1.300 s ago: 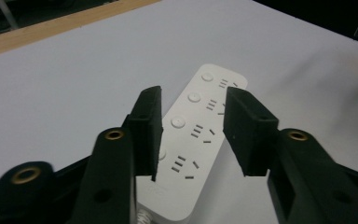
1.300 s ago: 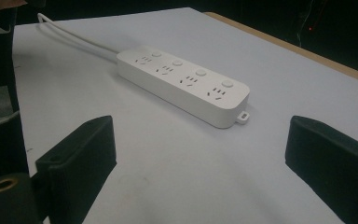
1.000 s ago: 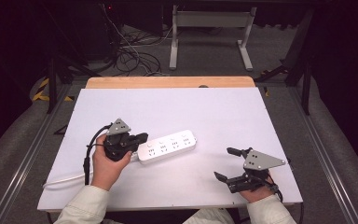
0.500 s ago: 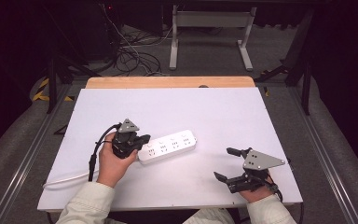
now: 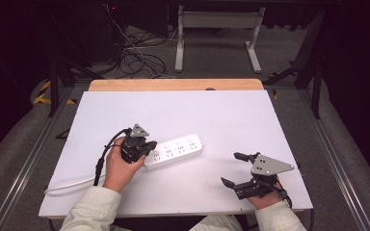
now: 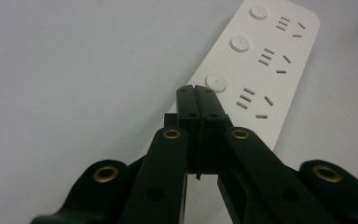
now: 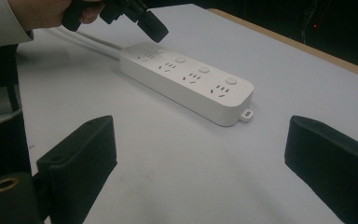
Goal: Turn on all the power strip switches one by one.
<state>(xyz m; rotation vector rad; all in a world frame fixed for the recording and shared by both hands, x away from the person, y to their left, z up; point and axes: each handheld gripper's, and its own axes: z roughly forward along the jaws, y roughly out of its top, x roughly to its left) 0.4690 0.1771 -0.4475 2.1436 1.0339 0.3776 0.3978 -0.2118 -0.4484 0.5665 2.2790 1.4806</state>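
Power strip: white, flat on bench, left of centre; four sockets with round buttons; white cord trailing toward near-left edge
Left gripper: jaws pressed together, empty; tips poised over cord end of strip, beside a round button
Right gripper: jaws wide apart, empty; low over bench, near right edge, well apart from strip

Cream sleeves; black jaws with brass rivets.
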